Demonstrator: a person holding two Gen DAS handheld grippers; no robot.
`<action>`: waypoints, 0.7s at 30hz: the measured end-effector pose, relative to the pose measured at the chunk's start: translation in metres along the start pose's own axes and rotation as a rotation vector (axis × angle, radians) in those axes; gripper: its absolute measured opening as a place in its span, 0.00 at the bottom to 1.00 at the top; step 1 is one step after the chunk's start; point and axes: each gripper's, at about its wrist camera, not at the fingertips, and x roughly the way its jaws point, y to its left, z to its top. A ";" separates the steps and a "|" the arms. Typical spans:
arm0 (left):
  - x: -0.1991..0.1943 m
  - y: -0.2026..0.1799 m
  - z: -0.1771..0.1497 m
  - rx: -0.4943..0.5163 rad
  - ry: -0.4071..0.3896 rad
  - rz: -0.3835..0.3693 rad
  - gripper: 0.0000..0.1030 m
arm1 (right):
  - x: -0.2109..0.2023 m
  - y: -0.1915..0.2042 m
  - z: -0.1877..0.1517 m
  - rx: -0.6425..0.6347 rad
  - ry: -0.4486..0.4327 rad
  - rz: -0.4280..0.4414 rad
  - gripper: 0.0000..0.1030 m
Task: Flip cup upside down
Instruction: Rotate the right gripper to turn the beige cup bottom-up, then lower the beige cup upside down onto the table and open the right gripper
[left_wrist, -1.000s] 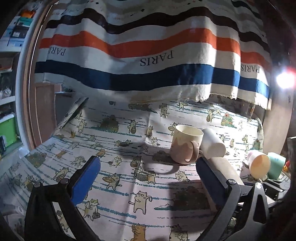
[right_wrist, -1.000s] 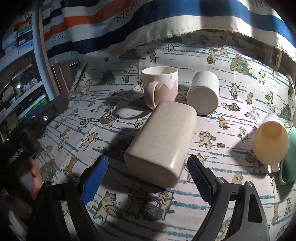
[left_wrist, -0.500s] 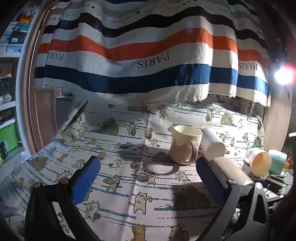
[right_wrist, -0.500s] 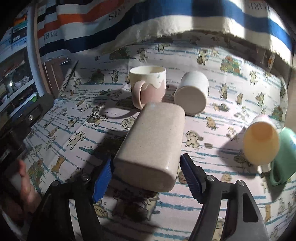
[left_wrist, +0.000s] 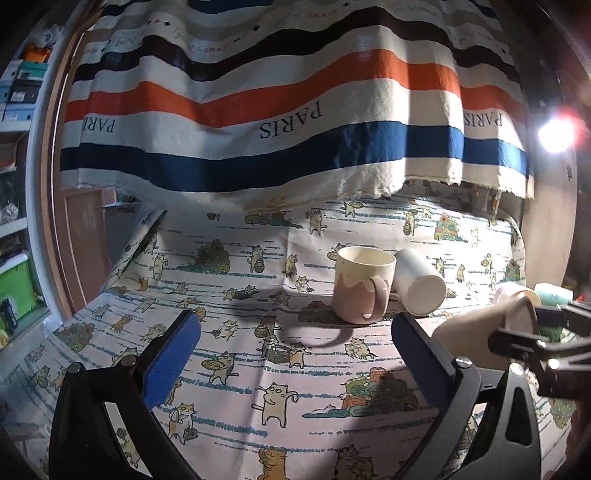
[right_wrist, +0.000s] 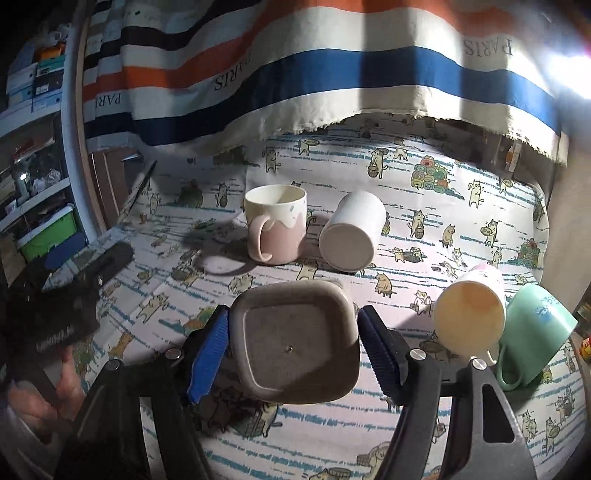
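The right gripper (right_wrist: 293, 349) is clenched on the speckled beige square-bottomed cup (right_wrist: 295, 343), lifted in front of the upright pink mug (right_wrist: 275, 225), base facing the camera; mid-flip, I judge; next, turn it mouth-down and lower it; the left gripper (left_wrist: 291, 360) hangs released.

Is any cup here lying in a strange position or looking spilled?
Three cups lie on their sides: the white cup, the yellow-lined cup and the green mug. Only the pink mug stands upright. No spill shows.
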 end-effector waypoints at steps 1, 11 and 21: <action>0.000 -0.002 0.000 0.010 0.001 -0.004 1.00 | 0.002 0.000 0.002 -0.001 0.000 0.001 0.69; 0.002 -0.004 0.000 0.024 0.007 -0.014 1.00 | 0.005 -0.009 0.021 0.026 -0.019 -0.014 0.68; 0.002 -0.005 0.000 0.026 0.007 -0.016 0.99 | 0.008 -0.007 0.023 0.033 -0.027 -0.011 0.67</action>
